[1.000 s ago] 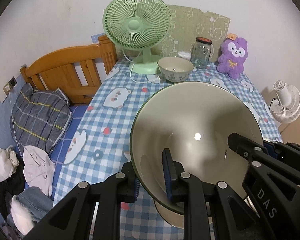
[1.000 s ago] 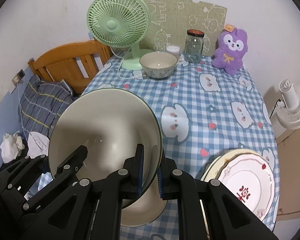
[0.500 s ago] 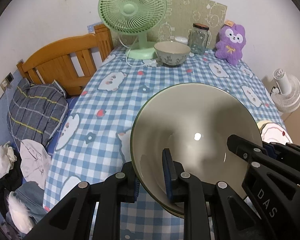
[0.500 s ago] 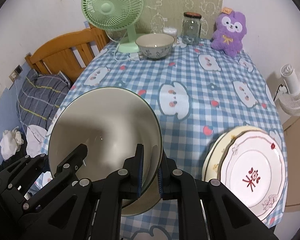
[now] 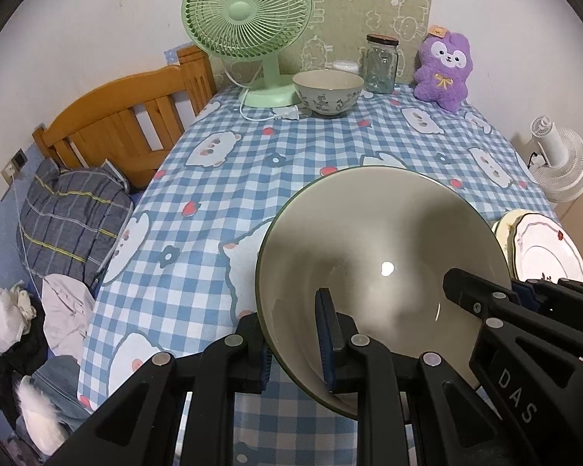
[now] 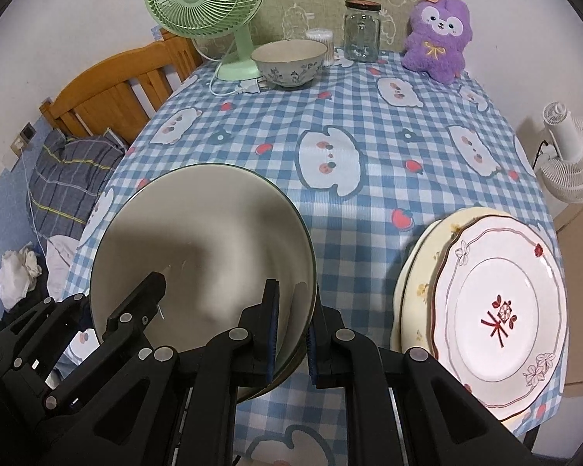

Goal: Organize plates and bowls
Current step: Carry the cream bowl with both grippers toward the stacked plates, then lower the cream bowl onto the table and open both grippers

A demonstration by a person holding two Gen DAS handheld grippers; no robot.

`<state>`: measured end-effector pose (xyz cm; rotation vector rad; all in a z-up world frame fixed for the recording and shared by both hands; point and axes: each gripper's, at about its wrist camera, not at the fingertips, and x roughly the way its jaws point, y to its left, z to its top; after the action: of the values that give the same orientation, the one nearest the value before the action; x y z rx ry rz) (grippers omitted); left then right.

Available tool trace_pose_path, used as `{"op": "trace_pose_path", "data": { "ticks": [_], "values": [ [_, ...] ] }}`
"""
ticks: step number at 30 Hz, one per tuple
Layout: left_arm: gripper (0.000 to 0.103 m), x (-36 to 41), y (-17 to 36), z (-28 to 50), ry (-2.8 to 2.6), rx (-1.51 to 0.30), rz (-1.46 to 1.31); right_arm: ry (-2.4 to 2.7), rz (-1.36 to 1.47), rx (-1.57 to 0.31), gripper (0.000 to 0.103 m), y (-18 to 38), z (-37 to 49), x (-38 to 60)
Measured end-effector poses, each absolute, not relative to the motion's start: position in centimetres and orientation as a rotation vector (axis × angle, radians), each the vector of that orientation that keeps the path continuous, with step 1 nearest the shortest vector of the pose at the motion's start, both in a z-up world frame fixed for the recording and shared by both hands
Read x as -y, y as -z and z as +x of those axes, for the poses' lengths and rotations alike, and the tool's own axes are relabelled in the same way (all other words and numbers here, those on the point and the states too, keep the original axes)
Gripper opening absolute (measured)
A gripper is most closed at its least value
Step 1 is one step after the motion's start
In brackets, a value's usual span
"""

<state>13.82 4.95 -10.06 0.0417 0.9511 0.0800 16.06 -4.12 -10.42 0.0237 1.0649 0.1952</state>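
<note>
A large cream bowl with a dark green rim (image 5: 381,256) (image 6: 202,240) hangs low over the checked tablecloth, tilted toward me. My left gripper (image 5: 293,345) is shut on its left rim, one pad inside and one outside. The right gripper (image 6: 293,334) is shut on the opposite rim. Each gripper also shows in the other's view: left gripper (image 6: 109,303), right gripper (image 5: 493,291). The edge of another cream bowl (image 6: 276,378) peeks out just under the held one. Stacked plates (image 6: 501,310) (image 5: 540,248) lie to the right, a white one with a red character on top. A small patterned bowl (image 5: 327,91) (image 6: 289,62) stands at the back.
Along the back wall stand a green fan (image 5: 248,11), a glass jar (image 5: 381,64) and a purple plush toy (image 5: 445,70). A wooden bed frame (image 5: 124,116) and clothes lie off the table's left edge. A white fan (image 6: 567,155) stands beyond the right edge.
Both grippers have sunk toward the table with the large bowl still clamped. The bowl beneath it is now mostly covered, and more of the plate stack has come into view.
</note>
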Motion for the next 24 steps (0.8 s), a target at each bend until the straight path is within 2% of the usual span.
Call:
{"op": "trace_pose_path", "data": {
  "ticks": [16,24],
  "values": [
    [0.018,-5.1,11.3,14.0,-0.097,-0.959,0.037,-0.186,0.020,-1.060,0.017,11.1,15.7,3.8],
    [0.023,-5.2,11.6,14.1,-0.083,-0.968,0.017,-0.149,-0.013,-1.049,0.018,10.7,15.6,3.1]
  ]
}}
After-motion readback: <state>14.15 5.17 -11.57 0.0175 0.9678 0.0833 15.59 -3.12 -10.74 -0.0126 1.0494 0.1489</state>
